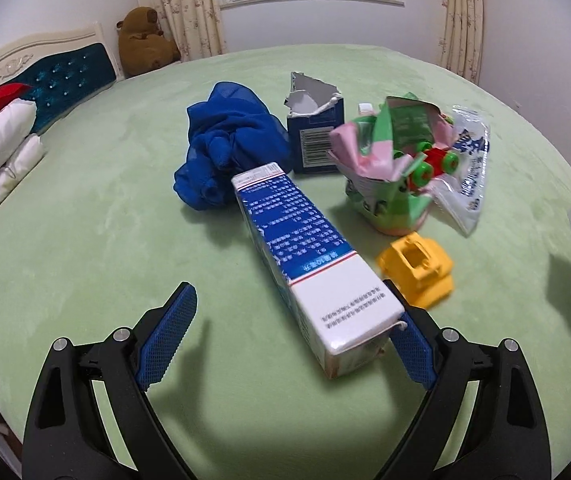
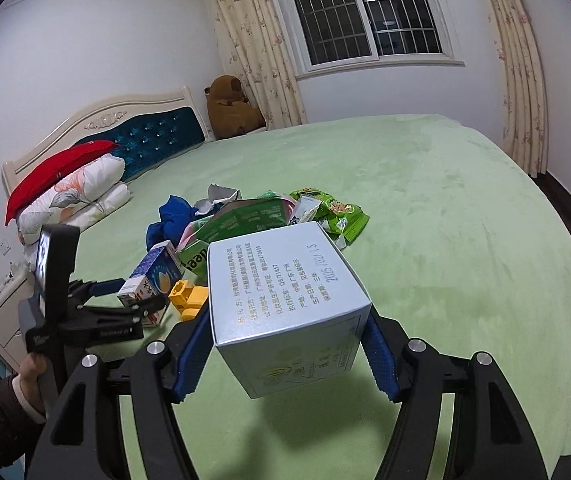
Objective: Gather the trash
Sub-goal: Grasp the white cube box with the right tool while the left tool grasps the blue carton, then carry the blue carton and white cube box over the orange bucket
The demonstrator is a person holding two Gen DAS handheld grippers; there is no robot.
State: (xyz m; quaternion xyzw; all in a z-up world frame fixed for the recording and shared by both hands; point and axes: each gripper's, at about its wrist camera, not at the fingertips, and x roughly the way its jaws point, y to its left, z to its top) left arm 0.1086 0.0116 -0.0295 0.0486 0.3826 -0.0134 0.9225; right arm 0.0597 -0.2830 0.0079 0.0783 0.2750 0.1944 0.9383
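The left claw stands wide apart over the green bed, with the near end of a long blue-and-white carton lying between its fingers; the carton's end touches the right-hand pad, while the left-hand pad stands clear of it. The carton lies flat on the bed and points away toward a crumpled blue cloth. Just beside its near end sits a yellow plastic toy block. Farther back stand a torn dark-blue box, a green-and-pink bag with a small red-and-green toy car at its mouth, and a clear printed wrapper at its right. The right claw is clamped on a pale blue box, gripping its two sides and holding it off the bed, its shadow falling below. In the right wrist view a green snack packet lies at the back of the pile.
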